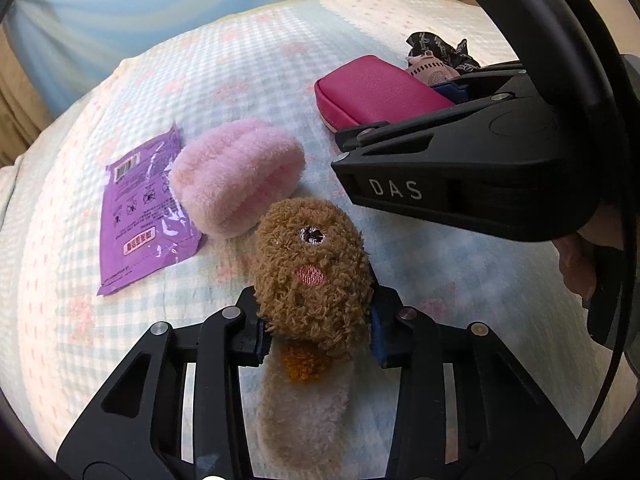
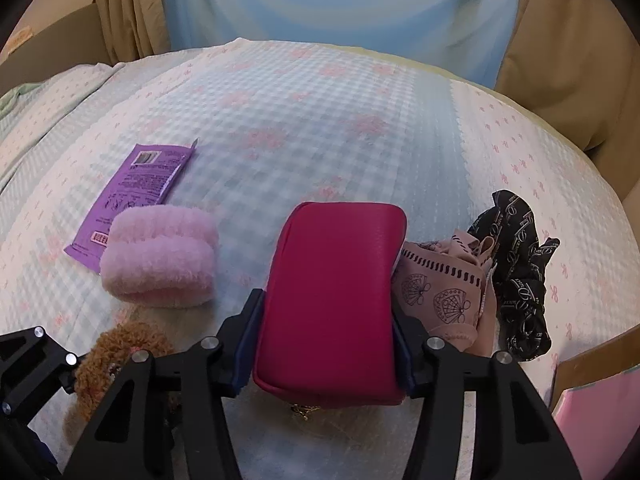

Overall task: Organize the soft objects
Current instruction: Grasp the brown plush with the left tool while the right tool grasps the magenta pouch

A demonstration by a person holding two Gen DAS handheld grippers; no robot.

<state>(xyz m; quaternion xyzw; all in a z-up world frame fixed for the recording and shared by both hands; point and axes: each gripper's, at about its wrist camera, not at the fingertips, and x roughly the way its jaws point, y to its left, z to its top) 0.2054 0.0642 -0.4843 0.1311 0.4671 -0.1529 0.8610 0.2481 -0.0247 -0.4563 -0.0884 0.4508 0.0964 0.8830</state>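
My left gripper is shut on a brown plush toy sock with an embroidered face; its cream cuff hangs toward the camera. My right gripper is shut on a magenta pouch, which also shows in the left wrist view. A folded pink fluffy sock lies on the checked bed cover, just beyond the brown toy; it also shows in the right wrist view. The brown toy shows at the lower left of the right wrist view.
A purple foil packet lies left of the pink sock. A pink patterned cloth and a black printed cloth lie right of the pouch. A cardboard box edge and something pink stand at the lower right. Curtains hang behind the bed.
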